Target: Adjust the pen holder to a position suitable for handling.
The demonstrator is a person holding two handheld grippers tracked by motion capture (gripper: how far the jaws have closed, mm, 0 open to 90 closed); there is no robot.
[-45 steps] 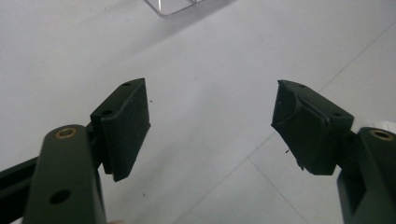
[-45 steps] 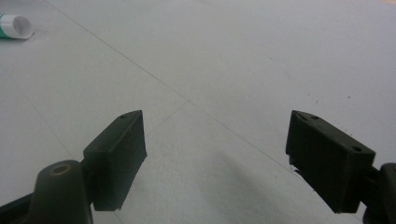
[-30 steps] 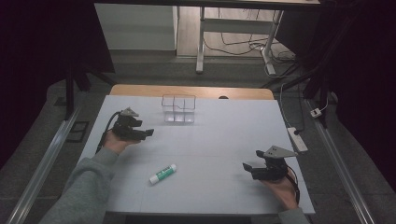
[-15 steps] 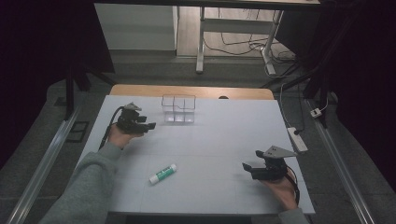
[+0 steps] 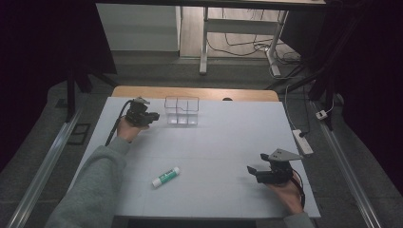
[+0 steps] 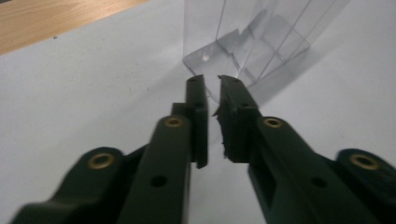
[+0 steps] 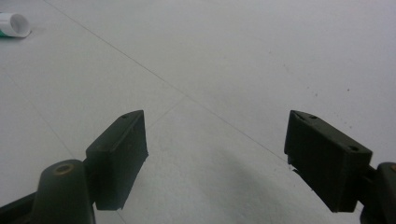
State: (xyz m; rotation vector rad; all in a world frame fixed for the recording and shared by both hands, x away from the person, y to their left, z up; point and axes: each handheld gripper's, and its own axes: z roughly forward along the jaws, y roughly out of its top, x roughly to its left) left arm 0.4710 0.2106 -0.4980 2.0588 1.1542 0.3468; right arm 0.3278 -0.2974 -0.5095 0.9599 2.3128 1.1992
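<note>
We log the work as barely begun. At far left, the left hand-held gripper (image 5: 153, 116) sits just beside the clear divided box (image 5: 181, 110), its tips pointing at the box's left wall. In the left gripper view the jaws are nearly together, a thin slit between them, with nothing clamped; the tips (image 6: 212, 83) sit close to the box's near bottom corner (image 6: 243, 42), and we cannot tell whether they touch it. We judge this as an approach to the box, either to steady or to shift it; no grasp is made yet.

The box stands upright at the far middle of the white tabletop (image 5: 223, 142), near the wooden edge strip. It is transparent, thin-walled, open on top, split by inner partitions, and looks empty.

Nearer, left of centre, a white-and-green glue stick (image 5: 166, 176) lies on its side, well apart from both grippers and from the box, untouched.

At near right, the right hand-held gripper (image 5: 253, 172) rests low over bare tabletop, jaws wide apart, holding nothing (image 7: 215, 154).
</note>
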